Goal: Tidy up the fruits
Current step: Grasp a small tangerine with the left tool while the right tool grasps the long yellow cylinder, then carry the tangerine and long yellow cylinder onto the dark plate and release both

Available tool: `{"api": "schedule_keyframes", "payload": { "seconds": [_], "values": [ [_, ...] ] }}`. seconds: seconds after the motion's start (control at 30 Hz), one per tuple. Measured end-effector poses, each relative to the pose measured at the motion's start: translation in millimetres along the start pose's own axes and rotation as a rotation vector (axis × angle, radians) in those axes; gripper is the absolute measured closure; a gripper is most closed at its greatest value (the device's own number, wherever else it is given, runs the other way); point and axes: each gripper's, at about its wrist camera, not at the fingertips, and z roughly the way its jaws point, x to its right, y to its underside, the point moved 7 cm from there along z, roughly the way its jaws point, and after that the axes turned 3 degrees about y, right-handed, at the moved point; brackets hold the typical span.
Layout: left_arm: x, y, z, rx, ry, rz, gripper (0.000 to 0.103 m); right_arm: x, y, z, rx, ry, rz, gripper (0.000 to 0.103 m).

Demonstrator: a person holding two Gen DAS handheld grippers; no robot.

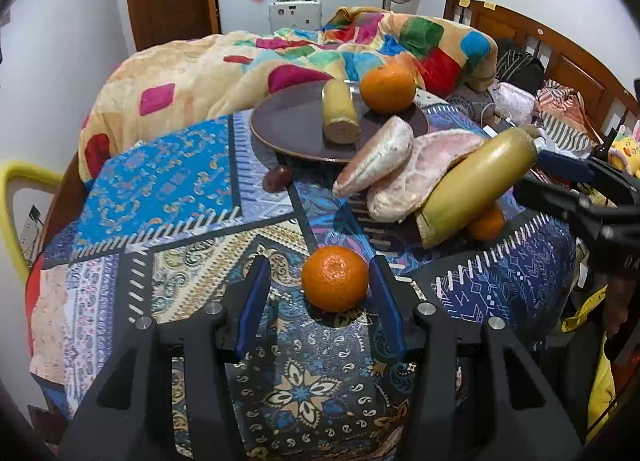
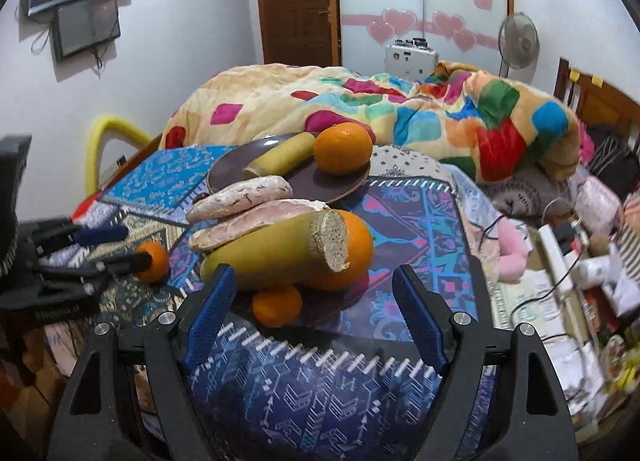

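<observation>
My left gripper (image 1: pixel 318 281) is open, its blue pads on either side of a loose orange (image 1: pixel 335 278) that lies on the patterned cloth. That orange also shows in the right wrist view (image 2: pixel 154 261) beside the left gripper's fingers (image 2: pixel 120 259). My right gripper (image 2: pixel 314 293) is open and empty, just short of a fruit pile: a cut banana piece (image 2: pixel 276 251), a large orange (image 2: pixel 352 253), a small orange (image 2: pixel 277 305) and two pomelo segments (image 2: pixel 240 197). Behind it a dark plate (image 2: pixel 320 183) holds a banana piece (image 2: pixel 284 159) and an orange (image 2: pixel 343 148).
A small dark red fruit (image 1: pixel 277 178) lies by the plate's near rim (image 1: pixel 280 117). A colourful quilt (image 1: pixel 280 61) is heaped behind the plate. Cables, a plush toy and clutter (image 2: pixel 560 241) lie to the right. A yellow chair frame (image 1: pixel 16 197) stands at the left.
</observation>
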Motion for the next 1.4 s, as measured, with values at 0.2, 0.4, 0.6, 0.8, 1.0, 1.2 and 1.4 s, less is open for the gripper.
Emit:
{"api": "schedule_keyframes", "payload": {
  "seconds": [0.2,0.4,0.6,0.8,1.0,1.2,1.4],
  "values": [
    [5.8,4.2,12.3,-0.009,0.009,0.022,0.056,-4.4,-4.3,9.7,-0.008,-0.064,0.04,0.049],
    [6.5,3.5,20.9,-0.011,0.021,0.02,0.065,-12.0,-5.3,11.2,0.012,-0.055,0.016,0.05],
    [5.0,2.1,20.8,0.002,0.035,0.012,0.066,-10.8,-10.4,17.3,-0.004,-0.091,0.042,0.047],
    [-0.9,3.7,7.6,0.03,0.029,0.018,0.067,-16.8,-17.7,20.7,0.006,-0.085,0.037,0.052],
    [-12.2,5.2,-10.8,0.061,0.018,0.009,0.067,-34.1,-25.2,2.8,0.055,-0.115,-0.012,0.061],
    [-25.7,10.5,-19.3,0.075,0.008,-0.011,0.067,-58.5,-26.5,3.4,0.068,-0.115,-0.072,0.061],
    [-40.9,17.1,-22.3,0.073,-0.017,-0.031,0.067,-72.3,-22.9,21.9,0.016,-0.185,-0.047,0.066]
  ]
}}
